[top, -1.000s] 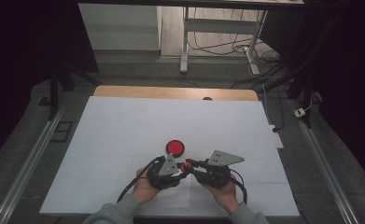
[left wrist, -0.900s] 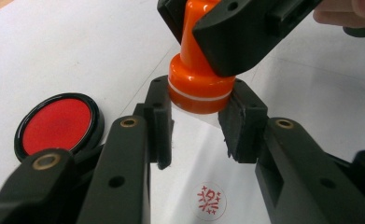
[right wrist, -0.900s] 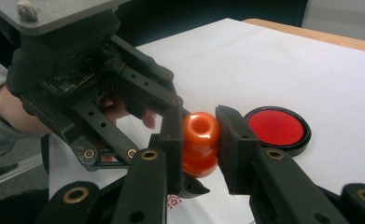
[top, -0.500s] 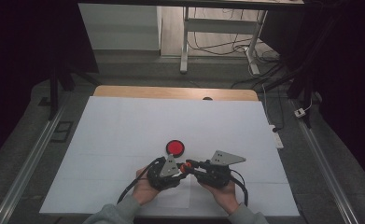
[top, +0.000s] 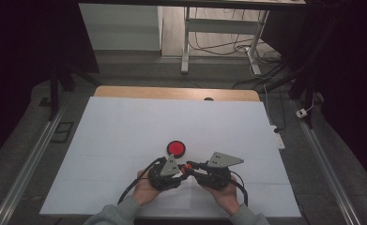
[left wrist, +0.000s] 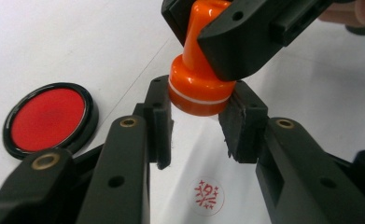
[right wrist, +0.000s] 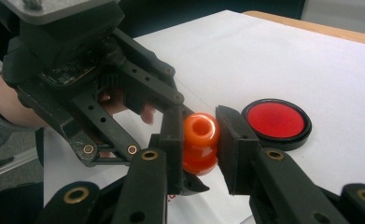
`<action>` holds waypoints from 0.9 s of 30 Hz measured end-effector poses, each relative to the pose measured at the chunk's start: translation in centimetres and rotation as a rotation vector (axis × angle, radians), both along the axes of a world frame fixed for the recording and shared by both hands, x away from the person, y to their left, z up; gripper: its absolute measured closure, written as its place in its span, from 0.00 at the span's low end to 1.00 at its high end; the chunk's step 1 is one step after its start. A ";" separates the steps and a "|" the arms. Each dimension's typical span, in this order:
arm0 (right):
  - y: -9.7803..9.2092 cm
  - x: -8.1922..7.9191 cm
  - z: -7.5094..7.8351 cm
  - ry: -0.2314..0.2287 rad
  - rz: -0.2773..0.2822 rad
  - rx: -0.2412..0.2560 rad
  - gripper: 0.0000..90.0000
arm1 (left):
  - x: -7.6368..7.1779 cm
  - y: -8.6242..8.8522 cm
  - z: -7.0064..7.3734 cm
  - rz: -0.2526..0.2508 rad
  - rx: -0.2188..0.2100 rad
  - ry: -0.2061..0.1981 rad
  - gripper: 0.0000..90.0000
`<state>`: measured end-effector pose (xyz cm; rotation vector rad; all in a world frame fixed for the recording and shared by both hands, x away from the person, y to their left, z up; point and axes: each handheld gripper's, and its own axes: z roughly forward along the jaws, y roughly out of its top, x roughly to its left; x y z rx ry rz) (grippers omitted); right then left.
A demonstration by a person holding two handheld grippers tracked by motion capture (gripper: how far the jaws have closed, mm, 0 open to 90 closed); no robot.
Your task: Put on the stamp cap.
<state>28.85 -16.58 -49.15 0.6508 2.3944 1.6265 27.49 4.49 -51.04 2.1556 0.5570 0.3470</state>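
1. Orange plastic forms the stamp [left wrist: 199,88], which is held above the white sheet [top: 125,126] near the desk's front edge, about midway along it.
2. The stamp's handle is clamped between the jaws of the right gripper [right wrist: 200,140]; in the right gripper view both pads are pressed against the handle's sides.
3. The stamp's wide base is flanked by the jaws of the left gripper [left wrist: 196,123]; the jaws are spread, with one pad just beside each side of the base, and whether they are touching it cannot be told.
4. In the high view both grippers are seen tip to tip, the left gripper [top: 168,169] at the left and the right gripper [top: 209,169] at the right, each held in a hand.
5. A red ink pad [top: 176,148] in a black rim is lying on the sheet just beyond the grippers, toward the desk's far edge.
6. A red stamped mark [left wrist: 206,195] is seen on the sheet below the stamp.
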 end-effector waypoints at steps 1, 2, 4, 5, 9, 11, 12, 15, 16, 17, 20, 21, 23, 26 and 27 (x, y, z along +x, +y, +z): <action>-0.1 0.0 0.0 0.004 0.001 0.005 0.80 | 0.0 0.0 0.0 0.001 -0.006 0.000 0.72; -0.1 0.1 0.0 0.009 0.001 0.010 0.80 | 0.0 0.0 0.0 0.002 -0.007 -0.003 0.72; -0.1 0.1 0.1 0.009 0.000 0.013 0.80 | 0.0 0.0 0.0 0.003 -0.007 -0.005 0.72; -0.1 0.1 0.1 0.006 0.001 0.012 0.80 | 0.0 0.1 0.0 0.002 -0.007 -0.005 0.72; 0.0 0.1 0.1 0.003 -0.001 0.008 0.80 | 0.0 0.1 0.0 0.004 -0.007 -0.005 0.72; 0.0 0.1 0.1 0.004 -0.003 0.011 0.80 | 0.0 0.1 0.0 0.005 -0.009 -0.005 0.72; 0.0 0.1 0.1 0.003 -0.003 0.011 0.80 | 0.0 0.1 0.0 0.005 -0.010 -0.006 0.72; 0.0 0.1 0.1 0.003 -0.004 0.010 0.80 | 0.1 0.1 -0.1 0.005 -0.010 -0.003 0.71; 0.0 0.1 0.1 0.002 -0.005 0.010 0.80 | 0.1 0.1 -0.1 0.005 -0.011 -0.002 0.71; 0.0 0.1 0.1 0.002 -0.006 0.011 0.80 | 0.1 0.1 -0.1 0.006 -0.011 -0.001 0.71; 0.0 0.1 0.1 0.000 -0.007 0.009 0.80 | 0.1 0.1 -0.1 0.008 -0.011 0.004 0.70; 0.0 0.1 0.1 0.001 -0.007 0.012 0.80 | 0.2 0.1 -0.2 0.008 -0.008 0.005 0.70; 0.0 0.1 0.1 0.000 -0.007 0.013 0.80 | 0.2 0.1 -0.2 0.008 -0.004 0.009 0.69; 0.0 0.1 0.1 0.001 -0.007 0.012 0.80 | 0.3 0.1 -0.3 0.006 -0.001 0.014 0.66; 0.0 0.1 0.1 0.001 -0.007 0.012 0.80 | 0.3 0.1 -0.3 0.007 0.000 0.017 0.64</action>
